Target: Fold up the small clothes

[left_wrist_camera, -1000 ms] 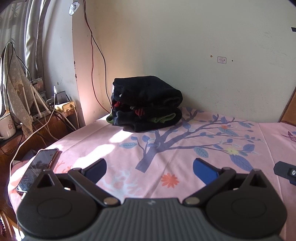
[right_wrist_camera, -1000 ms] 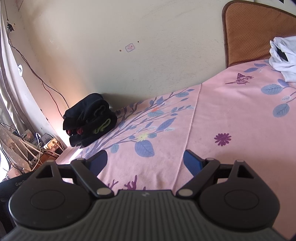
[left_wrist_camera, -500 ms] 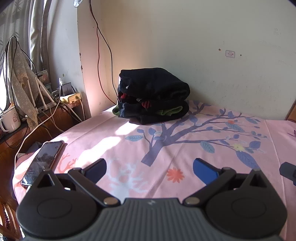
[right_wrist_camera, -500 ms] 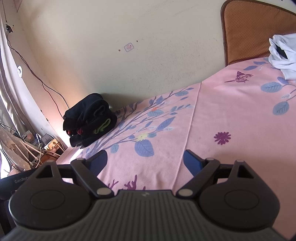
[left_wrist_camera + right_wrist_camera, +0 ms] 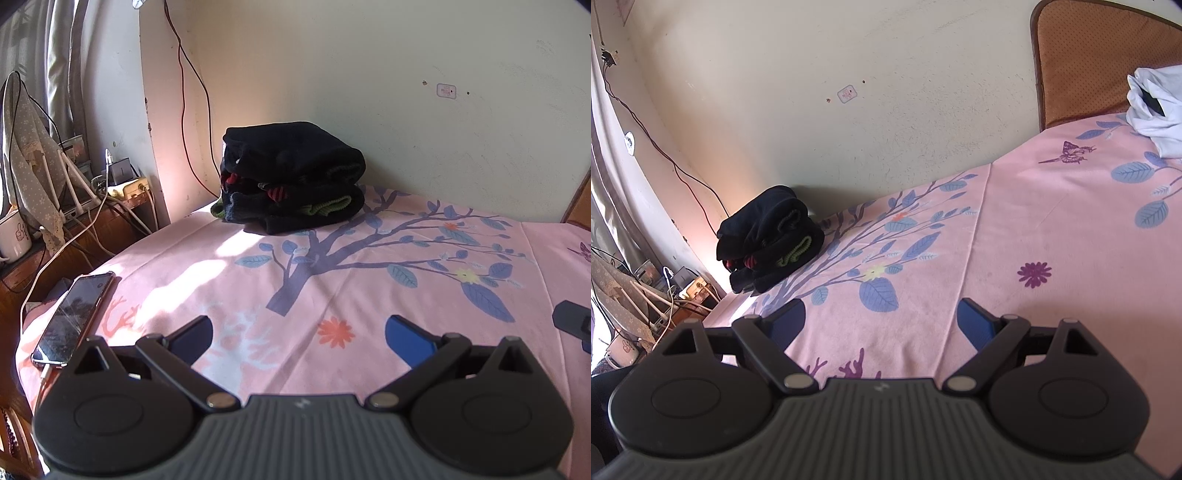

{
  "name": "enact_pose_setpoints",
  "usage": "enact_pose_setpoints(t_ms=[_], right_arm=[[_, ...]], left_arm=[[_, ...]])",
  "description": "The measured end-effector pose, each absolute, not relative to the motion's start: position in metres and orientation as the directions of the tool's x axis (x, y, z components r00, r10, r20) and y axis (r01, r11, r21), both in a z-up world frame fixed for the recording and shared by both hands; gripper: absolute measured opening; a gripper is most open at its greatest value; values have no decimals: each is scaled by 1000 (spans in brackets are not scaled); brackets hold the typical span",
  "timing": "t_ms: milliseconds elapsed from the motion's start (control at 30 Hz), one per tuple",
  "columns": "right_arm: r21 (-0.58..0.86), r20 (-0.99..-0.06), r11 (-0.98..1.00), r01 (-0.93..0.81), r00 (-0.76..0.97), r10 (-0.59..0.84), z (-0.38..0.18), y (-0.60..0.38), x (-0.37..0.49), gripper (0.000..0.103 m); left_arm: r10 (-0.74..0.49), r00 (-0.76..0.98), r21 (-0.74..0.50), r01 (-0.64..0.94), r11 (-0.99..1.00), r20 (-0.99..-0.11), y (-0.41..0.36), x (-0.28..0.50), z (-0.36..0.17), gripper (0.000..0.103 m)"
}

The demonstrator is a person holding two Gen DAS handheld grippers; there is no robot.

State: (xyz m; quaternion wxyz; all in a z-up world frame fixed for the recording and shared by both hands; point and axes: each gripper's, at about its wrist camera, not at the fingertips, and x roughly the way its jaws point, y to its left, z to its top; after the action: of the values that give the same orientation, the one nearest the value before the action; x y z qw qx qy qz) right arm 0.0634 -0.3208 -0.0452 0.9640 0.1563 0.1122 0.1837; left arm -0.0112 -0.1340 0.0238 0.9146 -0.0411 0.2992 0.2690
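A stack of folded dark clothes (image 5: 291, 184) with red and green trims rests against the wall at the far corner of the pink flowered bed sheet (image 5: 369, 266). The same stack (image 5: 768, 240) shows at the left of the right wrist view. My left gripper (image 5: 299, 332) is open and empty, low over the sheet, well short of the stack. My right gripper (image 5: 881, 317) is likewise open with nothing between its blue pads. A crumpled white garment (image 5: 1156, 110) lies at the far right near the headboard.
A phone (image 5: 74, 317) on a cable lies at the bed's left edge. Beside the bed a wooden side table (image 5: 74, 229) carries cables, a power strip and a mug (image 5: 14, 236). A brown padded headboard (image 5: 1100, 59) stands at the right. Part of the other gripper (image 5: 572, 321) shows at the right edge.
The left gripper's view has swung a little to the left and risen, so the dark stack sits higher and more central. The right gripper has barely moved. Both stay open.
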Motion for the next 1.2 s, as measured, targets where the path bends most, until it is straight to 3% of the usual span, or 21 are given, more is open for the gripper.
enact_pose_setpoints(t_ms=[1200], right_arm=[[344, -160, 882, -321, 906, 392, -46, -322, 64, 91]], left_arm=[[413, 770, 43, -451, 892, -487, -152, -29, 53, 103]])
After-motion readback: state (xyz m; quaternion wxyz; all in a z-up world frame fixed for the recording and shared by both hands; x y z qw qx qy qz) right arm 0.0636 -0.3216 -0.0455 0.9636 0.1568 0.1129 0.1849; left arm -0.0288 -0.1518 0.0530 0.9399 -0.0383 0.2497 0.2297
